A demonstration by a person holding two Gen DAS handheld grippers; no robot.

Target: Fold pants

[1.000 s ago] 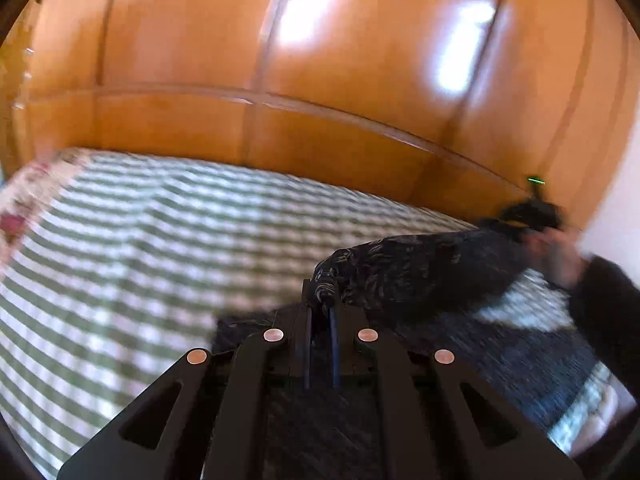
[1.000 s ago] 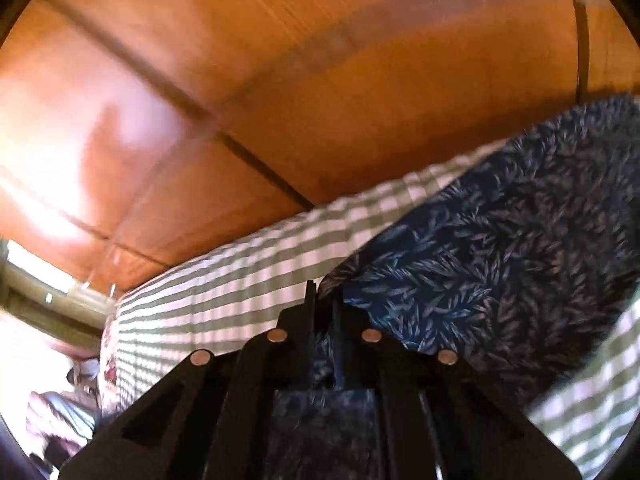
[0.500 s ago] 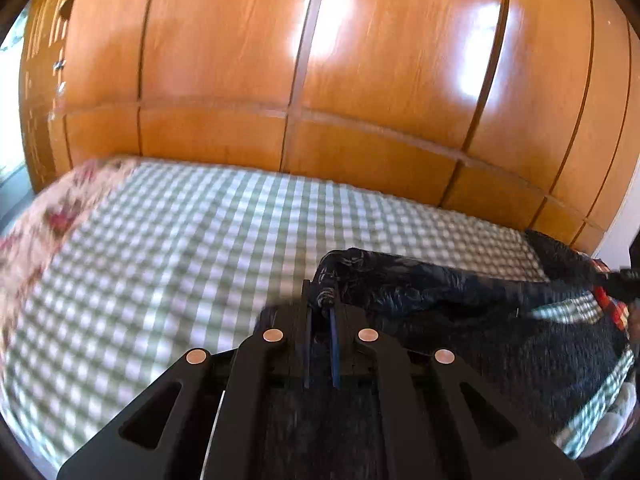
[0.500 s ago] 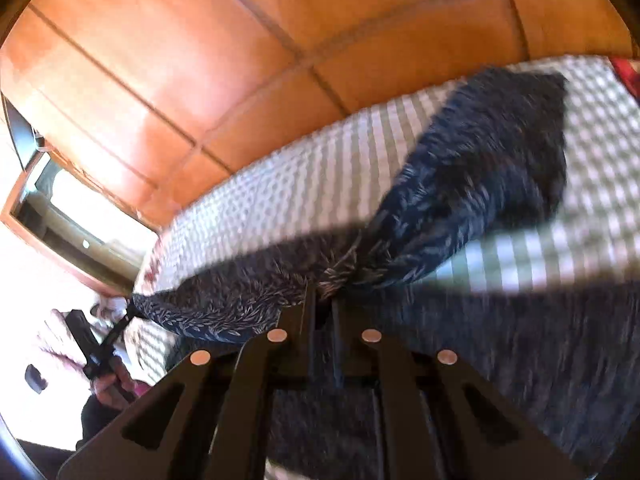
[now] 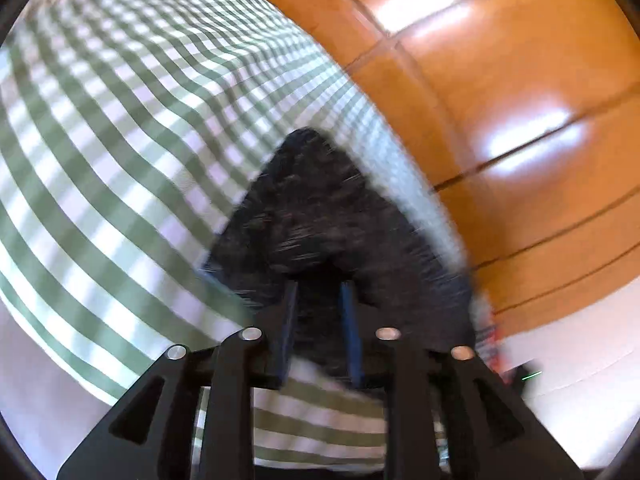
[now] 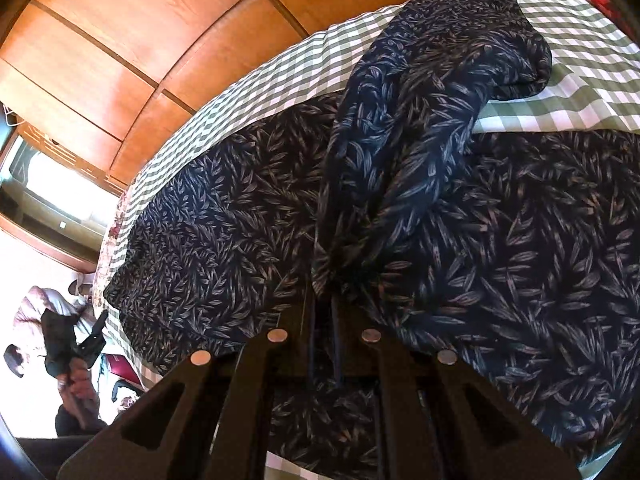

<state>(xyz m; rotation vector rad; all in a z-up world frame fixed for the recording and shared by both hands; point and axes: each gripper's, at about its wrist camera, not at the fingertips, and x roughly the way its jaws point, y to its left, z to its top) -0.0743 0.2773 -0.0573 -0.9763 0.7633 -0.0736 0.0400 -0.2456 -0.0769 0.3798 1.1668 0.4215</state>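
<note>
My right gripper (image 6: pixel 323 300) pinches a raised fold of the pants (image 6: pixel 540 248) on the checked bed (image 5: pixel 100 128), while my left gripper (image 5: pixel 318 292) stands spread above them.

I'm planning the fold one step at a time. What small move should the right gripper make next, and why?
Probably lower and release. The right gripper pinches a bunched strip of the pants that rises off the flat part on the checked bedspread. The left gripper, jaws apart, holds nothing.
</note>
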